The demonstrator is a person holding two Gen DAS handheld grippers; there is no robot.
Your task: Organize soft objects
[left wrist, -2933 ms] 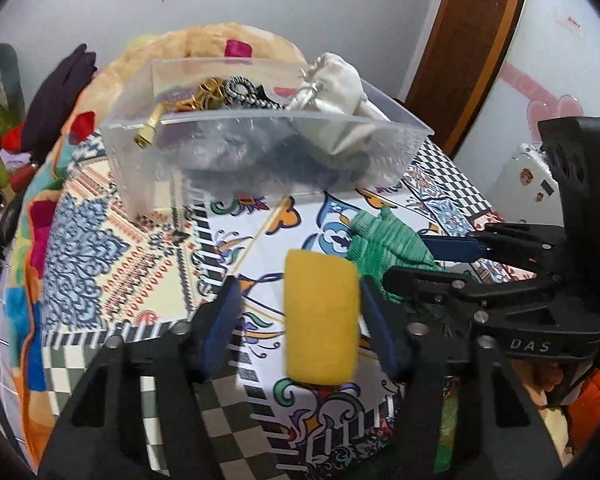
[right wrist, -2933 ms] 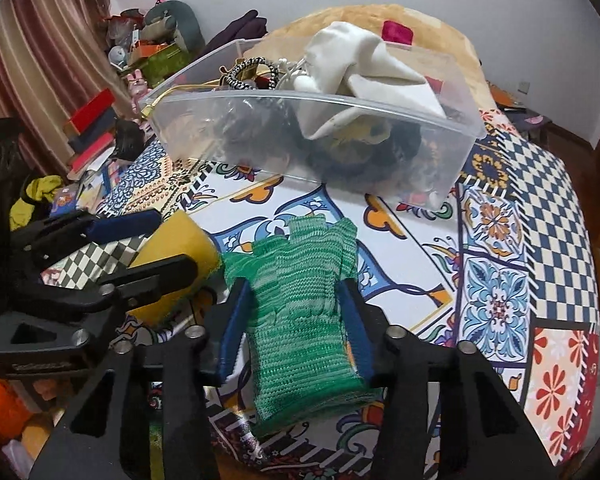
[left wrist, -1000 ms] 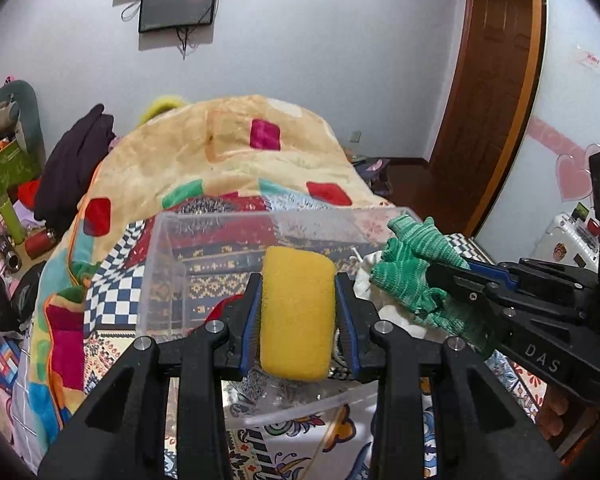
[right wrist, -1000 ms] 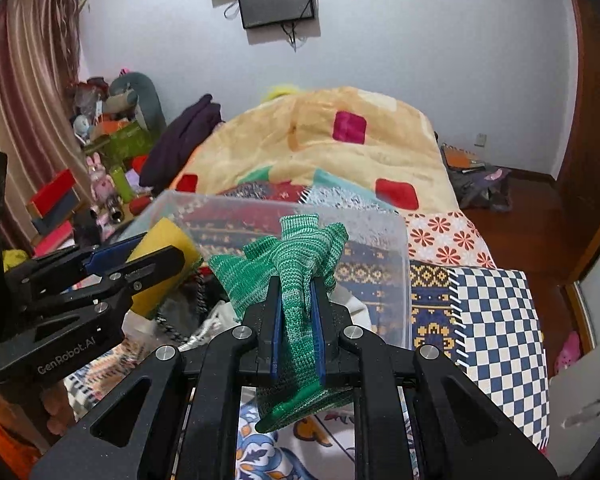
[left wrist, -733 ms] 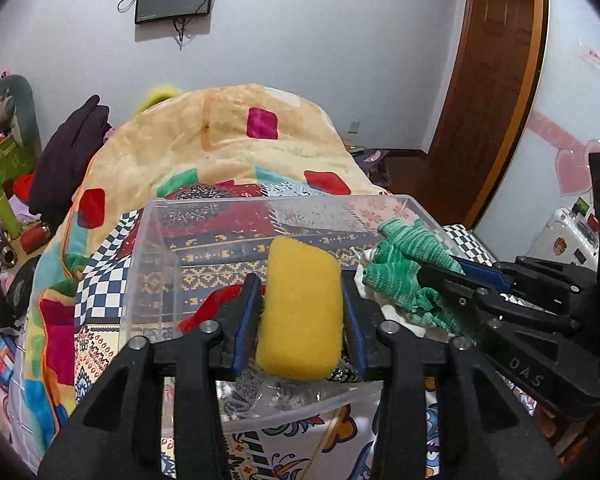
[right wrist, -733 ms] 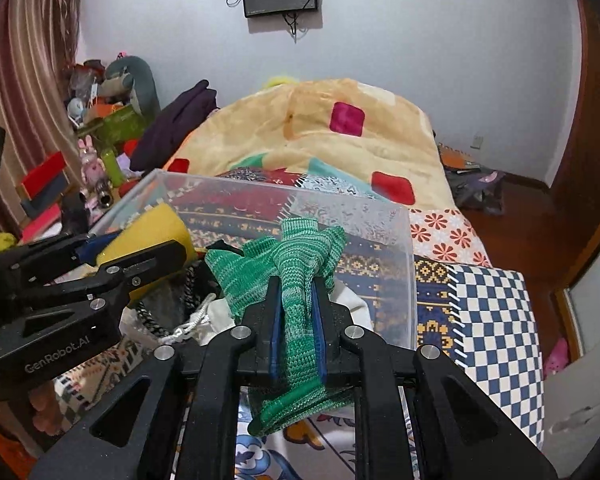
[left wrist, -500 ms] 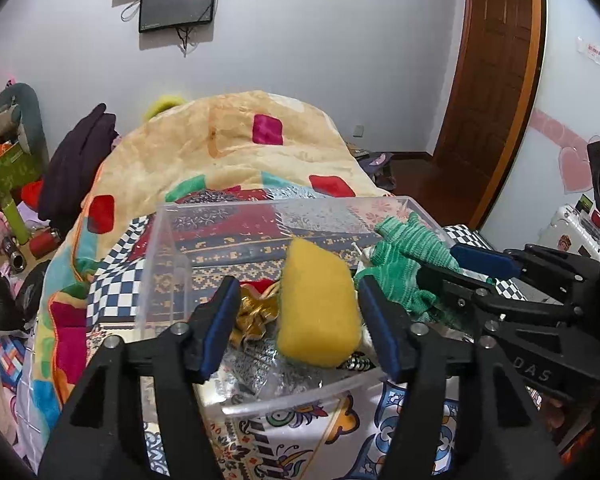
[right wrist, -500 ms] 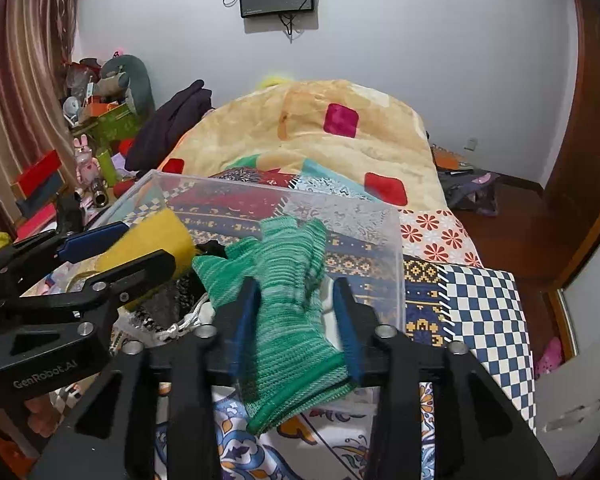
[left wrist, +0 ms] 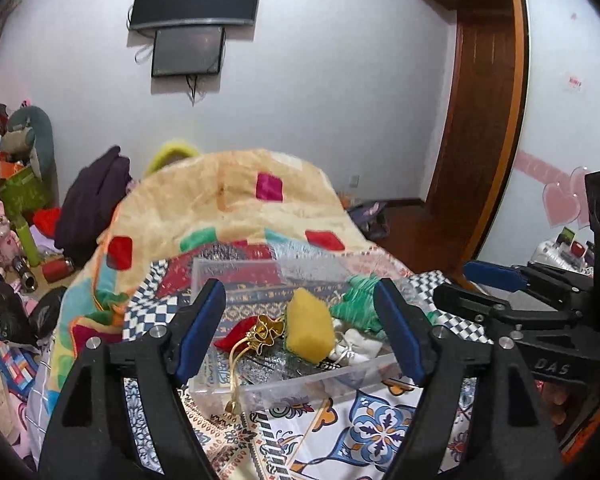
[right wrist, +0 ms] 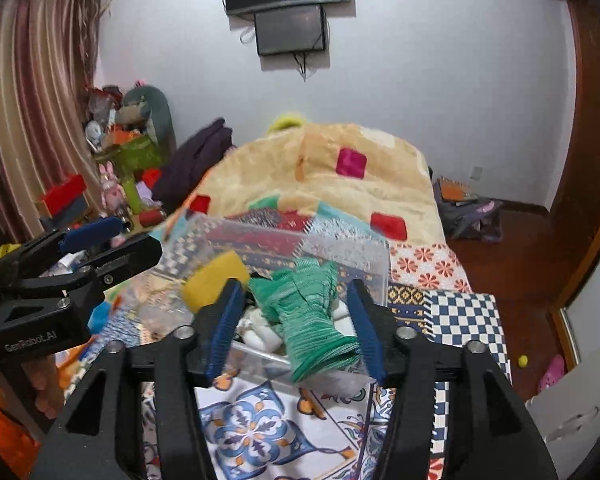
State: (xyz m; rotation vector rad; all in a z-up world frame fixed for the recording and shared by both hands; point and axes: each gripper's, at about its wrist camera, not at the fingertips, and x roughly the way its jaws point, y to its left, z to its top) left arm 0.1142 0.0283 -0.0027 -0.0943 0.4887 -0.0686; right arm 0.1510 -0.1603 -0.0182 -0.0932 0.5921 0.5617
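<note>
The sponge (left wrist: 309, 330) and the glove (right wrist: 308, 304) lie in the clear bin (left wrist: 284, 390) just ahead of the left tool (left wrist: 300, 332) and right tool (right wrist: 292, 320), both spread wide and empty, so the drop-off looks done and next comes fetching another soft thing.

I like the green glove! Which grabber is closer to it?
Right. The right gripper is open around the green glove; the left gripper is open around the yellow sponge beside it.
</note>
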